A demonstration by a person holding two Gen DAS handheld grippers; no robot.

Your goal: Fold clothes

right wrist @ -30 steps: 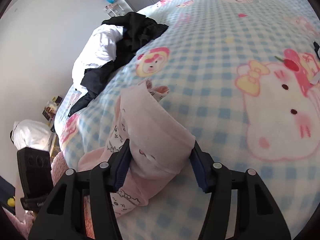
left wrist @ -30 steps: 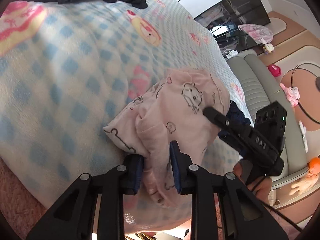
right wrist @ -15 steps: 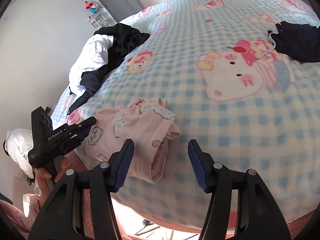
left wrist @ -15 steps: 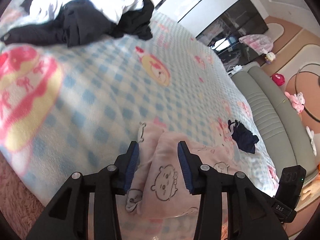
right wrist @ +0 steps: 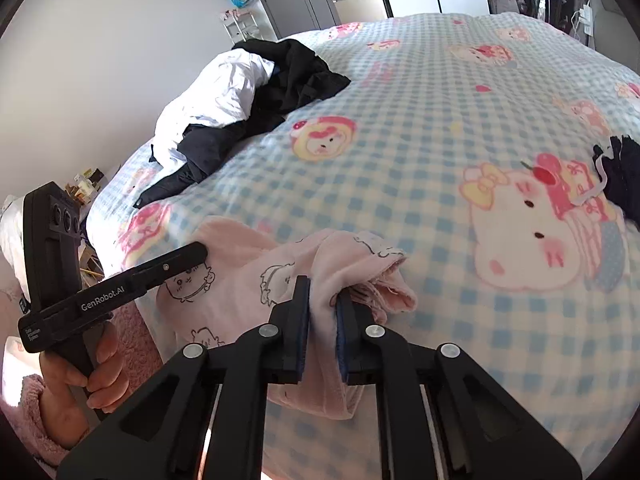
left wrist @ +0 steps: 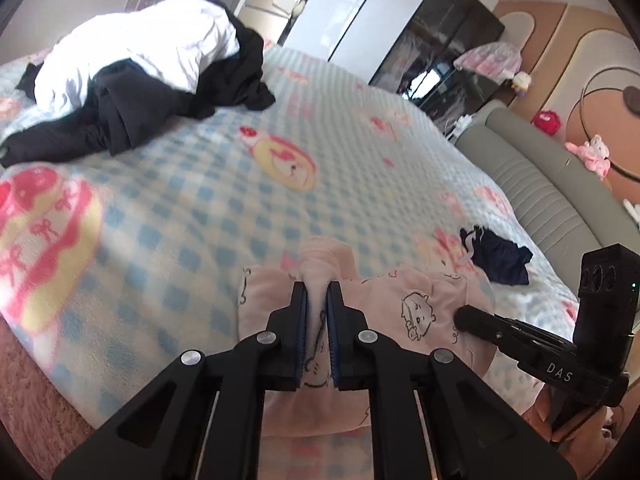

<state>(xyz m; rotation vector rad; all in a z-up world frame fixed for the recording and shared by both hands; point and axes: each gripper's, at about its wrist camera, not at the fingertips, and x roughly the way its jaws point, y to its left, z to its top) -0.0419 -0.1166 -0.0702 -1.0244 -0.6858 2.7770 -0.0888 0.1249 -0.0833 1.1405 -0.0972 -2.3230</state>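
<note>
Pink garment: soft fleece, pale pink, printed with small black-outlined cartoon animals, bunched in loose folds at the near edge of the bed, at 6 o'clock in both views. One fold rises between the jaws of the left gripper; they are closing and already press the cloth. The right gripper likewise has its jaws closing on a rolled fold, with a ragged hem end spilling out toward 3 o'clock. In the right view, a hand in a fuzzy pink sleeve holds the left gripper at 8 o'clock. The bed wears a blue-and-white checked blanket with pink cartoon faces. A small dark cloth lies at 3 o'clock, and a pile of black and white clothes sits at 10 to 11 o'clock.
</note>
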